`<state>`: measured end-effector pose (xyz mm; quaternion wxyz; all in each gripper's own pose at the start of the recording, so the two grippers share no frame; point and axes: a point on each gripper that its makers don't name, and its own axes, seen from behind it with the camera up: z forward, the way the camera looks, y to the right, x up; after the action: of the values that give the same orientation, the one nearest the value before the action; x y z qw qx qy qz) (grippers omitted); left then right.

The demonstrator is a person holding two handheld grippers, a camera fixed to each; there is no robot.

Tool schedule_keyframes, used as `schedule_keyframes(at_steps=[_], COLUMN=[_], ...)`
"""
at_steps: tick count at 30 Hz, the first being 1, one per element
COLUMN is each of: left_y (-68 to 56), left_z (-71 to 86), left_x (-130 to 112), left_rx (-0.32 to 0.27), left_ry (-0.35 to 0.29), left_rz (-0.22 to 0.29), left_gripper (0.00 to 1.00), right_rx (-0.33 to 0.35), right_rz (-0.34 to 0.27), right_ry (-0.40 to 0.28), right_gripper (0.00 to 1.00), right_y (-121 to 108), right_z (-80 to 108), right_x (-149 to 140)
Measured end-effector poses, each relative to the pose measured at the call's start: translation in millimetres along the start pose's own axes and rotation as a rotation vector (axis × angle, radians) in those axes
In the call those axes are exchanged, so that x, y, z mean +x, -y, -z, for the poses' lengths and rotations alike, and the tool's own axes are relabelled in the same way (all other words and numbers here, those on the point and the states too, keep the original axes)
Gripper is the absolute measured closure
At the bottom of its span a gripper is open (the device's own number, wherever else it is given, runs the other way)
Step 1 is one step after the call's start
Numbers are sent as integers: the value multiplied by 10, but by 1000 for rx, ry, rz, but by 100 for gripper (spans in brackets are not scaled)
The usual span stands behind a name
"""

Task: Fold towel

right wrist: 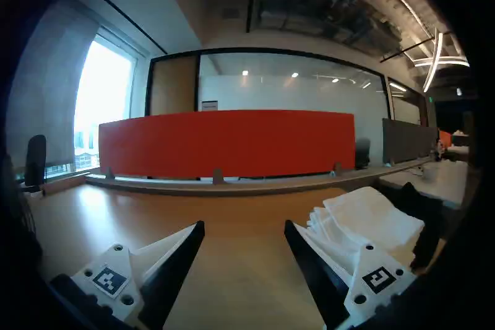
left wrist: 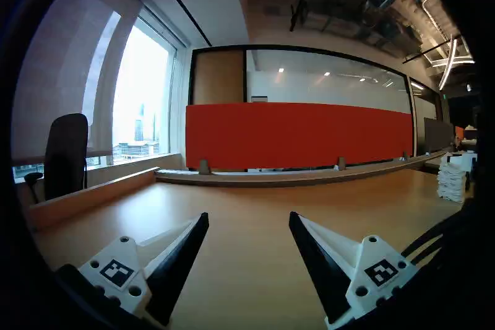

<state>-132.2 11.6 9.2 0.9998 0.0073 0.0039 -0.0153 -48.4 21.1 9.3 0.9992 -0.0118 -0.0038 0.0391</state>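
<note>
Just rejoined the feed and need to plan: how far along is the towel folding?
Done: a stack of folded white towels sits on the wooden desk, beside the right hand-held gripper. In hand: nothing; it and the left hand-held gripper are both open, with bare desk between their fingers. Left: whether unfolded towels remain cannot be told from here; if any do, fetching one is probably next.
</note>
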Motion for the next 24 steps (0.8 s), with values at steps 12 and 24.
schedule_keyframes(at_steps=[12,24], left_y=[-3,-6], left_z=[1,2], left_x=[-6,-9], left_rx=[0,0], left_ry=[0,0], left_rz=[0,0], left_gripper=[4,4], right_rx=[-6,6], right_rz=[7,15], right_ry=[-2,-10], right_gripper=[0,0], right_y=[34,95], right_z=[-39,-11], right_x=[-147,-204])
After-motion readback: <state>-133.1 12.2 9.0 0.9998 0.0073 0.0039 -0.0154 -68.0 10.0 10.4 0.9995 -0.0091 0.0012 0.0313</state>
